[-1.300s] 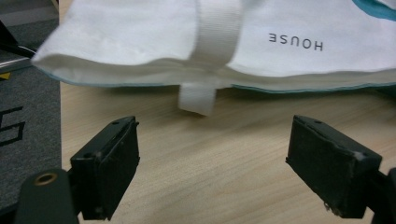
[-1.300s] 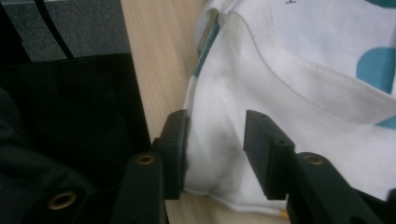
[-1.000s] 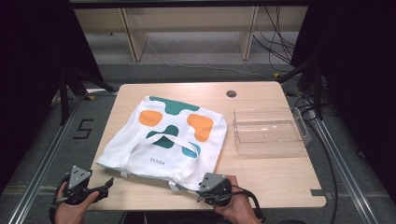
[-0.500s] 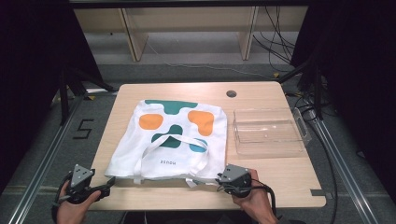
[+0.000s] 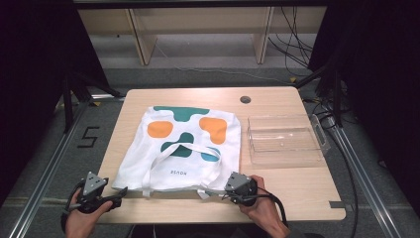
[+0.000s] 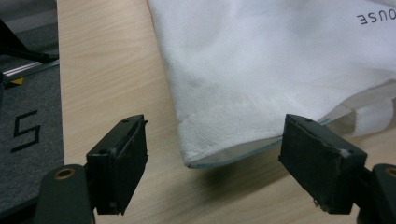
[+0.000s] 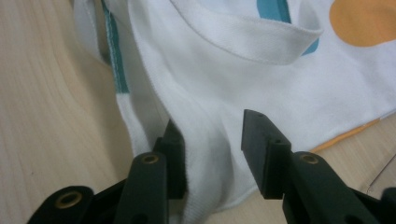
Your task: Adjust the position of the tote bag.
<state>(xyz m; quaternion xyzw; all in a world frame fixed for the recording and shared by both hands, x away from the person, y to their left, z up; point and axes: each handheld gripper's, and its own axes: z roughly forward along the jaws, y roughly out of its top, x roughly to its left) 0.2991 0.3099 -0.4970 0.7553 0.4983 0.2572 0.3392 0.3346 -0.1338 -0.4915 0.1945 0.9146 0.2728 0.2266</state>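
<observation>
Around you, the wooden table [image 5: 297, 193] carried one white tote bag [image 5: 185, 148] and one clear plastic tray [image 5: 286, 144], the tray lying at about three o'clock from the bag, just beside it but apart. One round dark hole [image 5: 245, 99] sat in the tabletop toward twelve o'clock, past the tray's far corner. Off the table at nine o'clock, a "5" mark [image 5: 89, 137] showed on the grey floor.

The bag lay flat across the middle of the table, its opening turned toward you at six o'clock. On it you could count two orange patches [image 5: 160, 129] and several teal shapes, plus two white handles [image 5: 181, 148] looped over the front near the printed word.

Your left gripper [image 6: 212, 163] sat at the bag's near left corner with its jaws spread wide; that corner [image 6: 201, 156] lay between the two black pads without either pressing on it, and the jaws had just been closing a little. Nothing else stood in its way, only bare wood on either side of the corner.

Your right gripper [image 7: 212, 154] was at the bag's near right edge, at about five o'clock from the bag's middle. Its jaws had just been opening, and a fold of white cloth [image 7: 205, 140] lay between them; one pad touched the cloth while the other stood clear, so nothing was pinched. One handle loop [image 7: 261, 42] crossed just beyond those jaws.
</observation>
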